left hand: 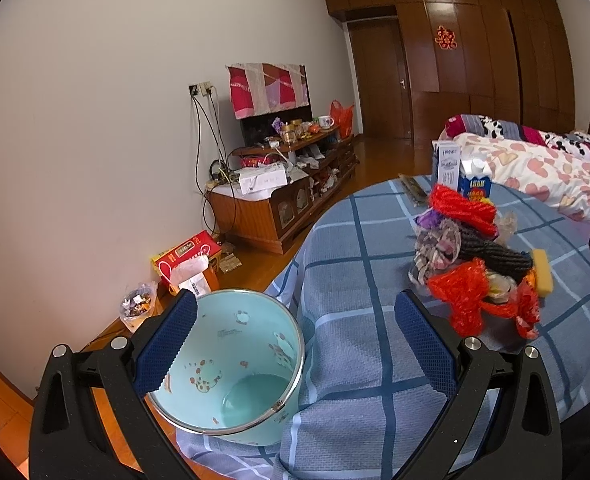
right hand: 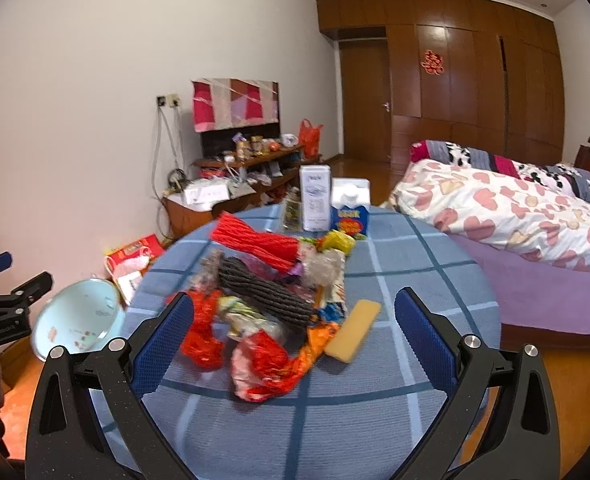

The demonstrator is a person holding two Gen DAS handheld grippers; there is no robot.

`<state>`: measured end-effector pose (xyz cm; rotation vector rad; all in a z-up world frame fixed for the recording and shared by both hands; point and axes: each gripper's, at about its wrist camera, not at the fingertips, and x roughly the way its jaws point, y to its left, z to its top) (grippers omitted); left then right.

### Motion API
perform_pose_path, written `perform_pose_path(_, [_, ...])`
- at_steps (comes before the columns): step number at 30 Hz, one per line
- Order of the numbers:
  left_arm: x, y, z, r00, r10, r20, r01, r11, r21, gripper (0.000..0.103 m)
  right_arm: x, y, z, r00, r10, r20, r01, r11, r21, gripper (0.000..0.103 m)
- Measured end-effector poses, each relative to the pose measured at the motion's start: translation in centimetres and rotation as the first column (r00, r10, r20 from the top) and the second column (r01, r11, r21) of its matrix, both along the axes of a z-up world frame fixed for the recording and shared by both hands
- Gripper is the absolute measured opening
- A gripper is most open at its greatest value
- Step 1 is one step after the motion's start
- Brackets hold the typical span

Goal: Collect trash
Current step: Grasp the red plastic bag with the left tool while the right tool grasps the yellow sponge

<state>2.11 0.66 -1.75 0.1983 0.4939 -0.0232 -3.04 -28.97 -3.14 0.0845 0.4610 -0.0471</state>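
Trash (right hand: 271, 300) lies heaped mid-table (right hand: 435, 420), pale bin (left hand: 231, 364) beside its edge, both claws, left gripper (left hand: 295, 360) and right gripper (right hand: 293, 344), spread wide and empty, so a careless grab could scatter loose wrappers floorward.

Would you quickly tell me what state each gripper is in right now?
Left gripper: open, holding nothing, one finger at the rim of the light blue bin.
Right gripper: open, empty, over the trash pile.
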Motion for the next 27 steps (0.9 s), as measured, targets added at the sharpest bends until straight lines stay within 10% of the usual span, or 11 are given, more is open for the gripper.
perform_pose_path(23, [6.0, -12.3, -9.2, 0.969, -0.17, -0.177, 0.173, 0.985, 0.002, 0.097, 4.8, -8.1, -8.8, 0.968, -0.181, -0.172, 0.181, 0.983, -0.018, 0.097])
perform_pose_path(27, [7.2, -13.0, -10.0, 0.956, -0.2, -0.215, 0.198, 0.98, -0.035, 0.077, 5.2, -8.0, -9.4, 0.967, -0.171, -0.189, 0.17, 0.985, -0.018, 0.097])
